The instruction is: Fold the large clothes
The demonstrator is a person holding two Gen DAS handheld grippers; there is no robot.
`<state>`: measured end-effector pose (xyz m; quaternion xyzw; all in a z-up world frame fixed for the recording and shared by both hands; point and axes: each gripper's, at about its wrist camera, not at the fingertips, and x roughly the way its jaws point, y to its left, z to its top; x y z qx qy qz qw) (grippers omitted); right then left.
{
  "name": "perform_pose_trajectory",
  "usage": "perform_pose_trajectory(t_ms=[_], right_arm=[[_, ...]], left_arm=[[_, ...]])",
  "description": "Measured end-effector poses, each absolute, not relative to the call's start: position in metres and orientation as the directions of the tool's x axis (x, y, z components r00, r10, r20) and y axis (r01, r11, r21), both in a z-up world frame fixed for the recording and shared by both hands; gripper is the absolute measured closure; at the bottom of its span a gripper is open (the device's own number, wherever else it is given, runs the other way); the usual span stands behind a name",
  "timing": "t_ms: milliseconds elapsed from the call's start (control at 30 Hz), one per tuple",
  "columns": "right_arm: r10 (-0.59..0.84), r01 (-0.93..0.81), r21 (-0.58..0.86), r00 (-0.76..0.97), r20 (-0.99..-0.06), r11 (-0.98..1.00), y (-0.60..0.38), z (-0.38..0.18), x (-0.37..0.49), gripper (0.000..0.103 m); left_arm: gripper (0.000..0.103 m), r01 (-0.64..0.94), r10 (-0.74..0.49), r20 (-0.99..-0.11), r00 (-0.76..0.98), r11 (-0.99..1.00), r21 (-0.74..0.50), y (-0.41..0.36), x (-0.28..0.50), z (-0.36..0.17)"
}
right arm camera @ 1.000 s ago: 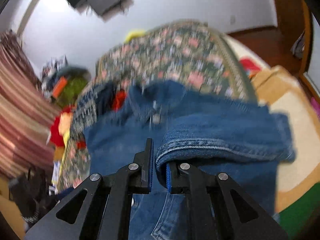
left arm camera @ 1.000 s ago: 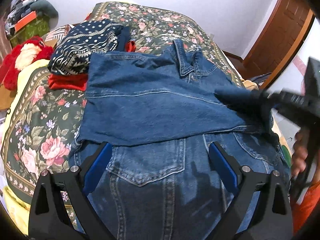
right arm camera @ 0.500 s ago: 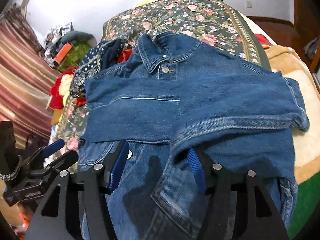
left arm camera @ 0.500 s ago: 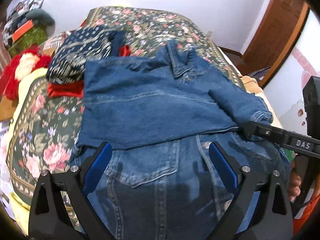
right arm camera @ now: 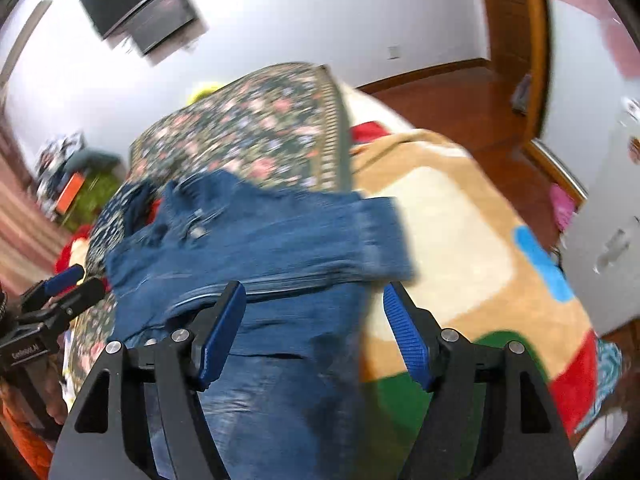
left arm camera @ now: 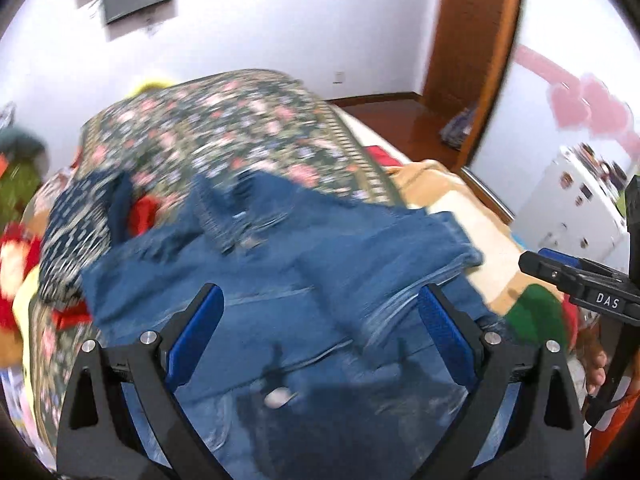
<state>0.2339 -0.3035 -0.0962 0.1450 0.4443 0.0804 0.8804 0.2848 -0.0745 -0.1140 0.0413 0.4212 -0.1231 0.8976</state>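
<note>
A blue denim jacket [left arm camera: 280, 280] lies on the floral bedspread [left arm camera: 224, 128] with both sleeves folded across its front, collar at the far end. It also shows in the right wrist view [right arm camera: 264, 248]. My left gripper [left arm camera: 320, 336] is open and empty, low over the jacket's near part. My right gripper [right arm camera: 316, 332] is open and empty, over the jacket's right edge below the folded sleeve cuff [right arm camera: 380, 236]. The right gripper also shows at the right edge of the left wrist view [left arm camera: 576, 276]. Both views are motion-blurred.
A navy patterned garment [left arm camera: 80, 232] and a red one [left arm camera: 144, 212] are piled left of the jacket. A tan, cream, green and red blanket [right arm camera: 460, 248] hangs off the bed's right side. A red plush toy [left arm camera: 16, 260] is at the left. A wooden door [left arm camera: 472, 60] stands at the back right.
My right gripper let go of the sleeve, which now lies across the jacket, and opened wide. Both cameras have tilted upward and swung right.
</note>
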Motion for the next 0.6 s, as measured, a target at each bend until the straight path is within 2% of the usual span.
perform_pose_trajectory(t_ms=[167, 433, 500, 567, 600], right_arm=[[0.220, 0.076, 0.325, 0.593, -0.774, 0.943, -0.337, -0.106, 0.228, 0.035], [0.254, 0.132, 0.378, 0.539, -0.803, 0.916, -0.353, -0.136, 0.225, 0.035], [0.262, 0.142, 0.386, 0.523, -0.811, 0.911, -0.354, -0.144, 0.223, 0.035], [0.272, 0.149, 0.397, 0.512, -0.814, 0.906, -0.356, -0.150, 0.222, 0.035], [0.278, 0.154, 0.403, 0.507, -0.816, 0.902, -0.357, -0.152, 0.221, 0.035]], left_arm=[[0.003, 0.426, -0.296, -0.813, 0.502, 0.902, -0.066, -0.132, 0.313, -0.132], [0.004, 0.573, -0.233, -0.920, 0.316, 0.819, -0.010, -0.193, 0.348, -0.195], [0.008, 0.600, -0.213, -0.926, 0.311, 0.800, 0.017, -0.204, 0.354, -0.206], [0.019, 0.612, -0.172, -0.927, 0.335, 0.787, 0.075, -0.212, 0.356, -0.215], [0.021, 0.617, -0.147, -0.925, 0.350, 0.780, 0.110, -0.216, 0.357, -0.220]])
